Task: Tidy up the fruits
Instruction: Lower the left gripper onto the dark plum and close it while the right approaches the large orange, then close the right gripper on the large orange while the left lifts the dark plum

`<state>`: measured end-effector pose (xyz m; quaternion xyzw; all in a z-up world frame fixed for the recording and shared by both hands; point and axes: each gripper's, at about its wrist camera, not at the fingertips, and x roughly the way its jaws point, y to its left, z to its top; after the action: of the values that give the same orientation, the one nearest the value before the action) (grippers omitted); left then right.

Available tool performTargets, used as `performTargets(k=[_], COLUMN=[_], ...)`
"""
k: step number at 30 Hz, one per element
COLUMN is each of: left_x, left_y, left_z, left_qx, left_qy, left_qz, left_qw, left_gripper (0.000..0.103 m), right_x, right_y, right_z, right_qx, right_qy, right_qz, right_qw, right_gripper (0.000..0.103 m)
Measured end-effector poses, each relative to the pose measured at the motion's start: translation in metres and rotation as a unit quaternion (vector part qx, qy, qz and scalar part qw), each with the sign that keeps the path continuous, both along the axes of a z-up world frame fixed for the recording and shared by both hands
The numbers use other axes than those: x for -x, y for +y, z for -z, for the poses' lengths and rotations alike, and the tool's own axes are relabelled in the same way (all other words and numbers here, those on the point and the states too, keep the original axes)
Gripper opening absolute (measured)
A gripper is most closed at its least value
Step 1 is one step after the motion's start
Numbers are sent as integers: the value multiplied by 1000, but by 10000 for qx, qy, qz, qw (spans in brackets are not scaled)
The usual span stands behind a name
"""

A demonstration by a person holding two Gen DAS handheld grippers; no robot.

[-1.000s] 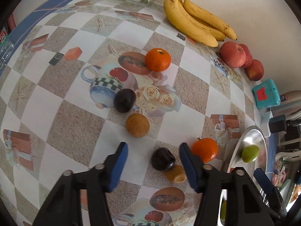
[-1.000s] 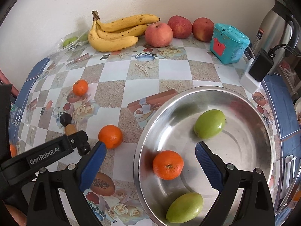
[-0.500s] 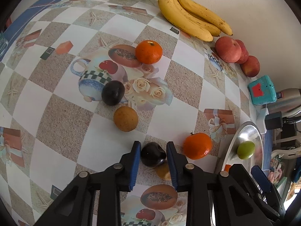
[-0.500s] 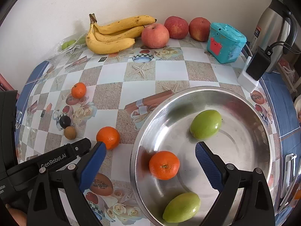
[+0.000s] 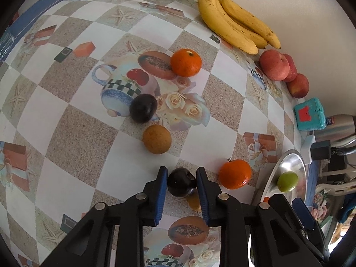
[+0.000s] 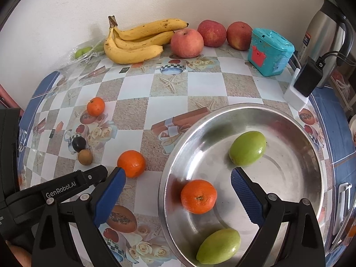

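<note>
Left wrist view
- L gripper [image 5: 181, 183]: jaws pressed tight on a dark plum [image 5: 180, 184], one blue pad each side; plum looks to sit on the tablecloth [image 5: 73, 138], lift not begun as far as I can tell.
- Small orange-brown fruit [image 5: 194, 201]: just behind the held plum, mostly hidden; can't tell what kind.
- Loose on cloth: 2nd dark plum [image 5: 143, 108], touching or nearly touching a brown round fruit [image 5: 156, 139]; far tangerine [image 5: 186, 62]; near tangerine [image 5: 235, 174] just right of the L jaws.
- Back wall: bananas [image 5: 235, 25], apples [image 5: 274, 65] in a row, w/ teal box [image 5: 309, 114] next.
- Steel bowl [image 5: 289, 162]: at right edge, a green fruit [image 5: 287, 181] seen inside.

Right wrist view
- R gripper [image 6: 178, 185]: jaws wide apart, nothing between pads; hangs over the bowl's near left rim, w/ a tangerine [image 6: 198, 196] below the gap, untouched.
- Bowl contents: that tangerine + 2 green fruits, [image 6: 247, 148] and [image 6: 218, 245].
- Outside bowl: tangerine [image 6: 131, 163] near the rim, another far left [image 6: 95, 106].

Progress (judgement)
- Done: 3 pcs in bowl.
- In hand: plum gripped, needs carry to bowl.
- Left: 2 tangerines, 1 plum, brown fruit, hidden small one; bananas/apples maybe stay put, unclear.
</note>
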<state>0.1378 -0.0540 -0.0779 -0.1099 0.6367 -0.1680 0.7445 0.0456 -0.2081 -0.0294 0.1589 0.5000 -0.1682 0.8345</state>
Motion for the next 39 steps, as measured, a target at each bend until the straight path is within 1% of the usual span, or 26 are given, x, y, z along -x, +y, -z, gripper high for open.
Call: performTargets(k=[5,8,10,13,15,19,20,22,30,33,37,39], left_x=[-4,-8,-11,-14,-16,-18,-19,-20,-21,-21,-21,-21], left_y=[9,17,23,30,34,40,42,44,49,49,49,49], left_z=[-10,-15,-19,-24,-26,-27,-27,-26,-23,-23,-22,-22], left_qx=[44,116,99,77,101,126,130,151,201,206,203,198], left_qy=[-70,-98,-155,-233,-250,-260,-253,-226,-145,-136,-130,-124], left_qz=[-188,-311,-383,-490,-545,-620,-633,-663,-723,-716,-720,-716], left_qw=[9998,9994,9991,9985,9982,9977,9976,9974,9971,9971,9971,9972], left_gripper=[28,28,28,28,28,28,28,28,28,28,28,28], right_x=[-2,-4,-7,-13,-17,-26,-28,-31,-42,-45,-46,-46], right_y=[5,9,12,21,28,39,41,45,59,62,64,63], right_z=[-3,-8,-11,-12,-11,-1,2,8,22,30,38,39], right_qx=[12,5,-47,55,88,151,149,167,247,411,535,526], right_qy=[-134,-395,-569,-676,-689,-580,-539,-462,-356,-190,-85,-68], right_qz=[-89,-108,-177,-318,-444,-610,-646,-693,-944,-979,-969,-954], right_qw=[9999,9992,9982,9972,9966,9963,9963,9964,9946,9942,9938,9940], right_gripper=[96,96,96,94,91,88,82,77,66,58,57,54])
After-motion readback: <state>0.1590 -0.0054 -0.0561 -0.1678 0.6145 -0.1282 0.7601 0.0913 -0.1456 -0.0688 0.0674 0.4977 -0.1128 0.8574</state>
